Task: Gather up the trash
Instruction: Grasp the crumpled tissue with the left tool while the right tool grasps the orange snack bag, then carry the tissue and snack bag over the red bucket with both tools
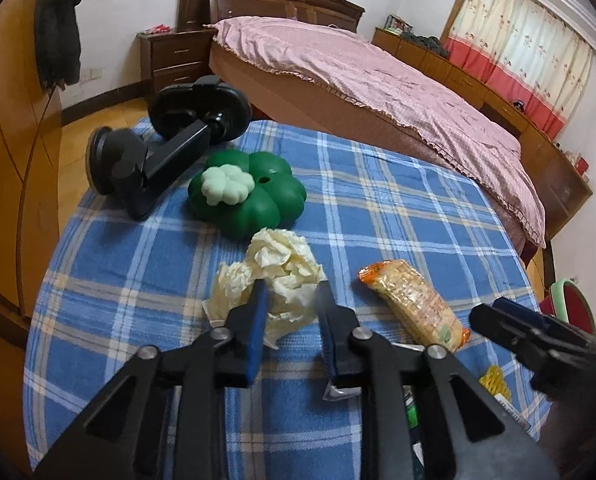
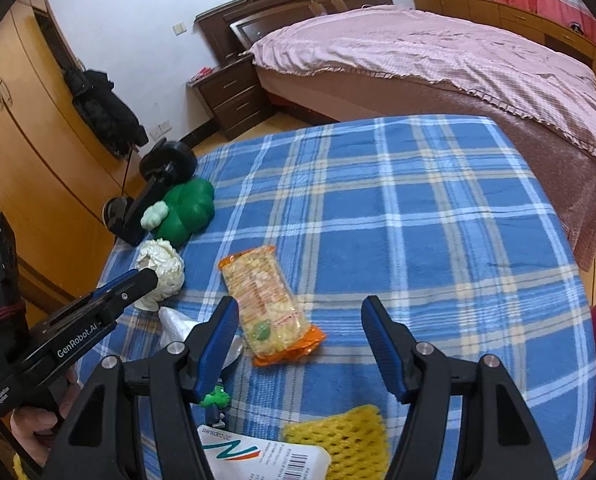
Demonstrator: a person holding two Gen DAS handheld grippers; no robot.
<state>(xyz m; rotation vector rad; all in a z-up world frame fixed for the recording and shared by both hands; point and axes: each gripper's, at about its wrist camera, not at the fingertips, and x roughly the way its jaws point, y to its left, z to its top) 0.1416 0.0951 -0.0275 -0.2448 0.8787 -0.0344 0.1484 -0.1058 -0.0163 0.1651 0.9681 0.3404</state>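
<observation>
A crumpled cream paper wad [image 1: 276, 276] lies on the blue plaid table [image 1: 398, 208]. My left gripper [image 1: 292, 294] is partly open with its jaws on either side of the wad's near edge; whether they pinch it is unclear. It also shows in the right wrist view [image 2: 148, 276] against the wad [image 2: 162, 266]. An orange cracker packet [image 1: 414, 304] lies right of the wad, also seen from the right wrist [image 2: 268, 304]. My right gripper [image 2: 300, 310] is open and empty, hovering just right of the packet. A yellow foam net [image 2: 338, 440], a white box [image 2: 266, 458] and a white wrapper [image 2: 178, 324] lie near me.
A green clover-shaped container [image 1: 254, 196] with a pale lid and a black phone mount [image 1: 166, 148] sit at the table's far left. A small green figure [image 2: 216, 398] lies by the box. A bed with a pink cover [image 1: 378, 76] stands behind the table; wooden wardrobes [image 2: 26, 140] stand left.
</observation>
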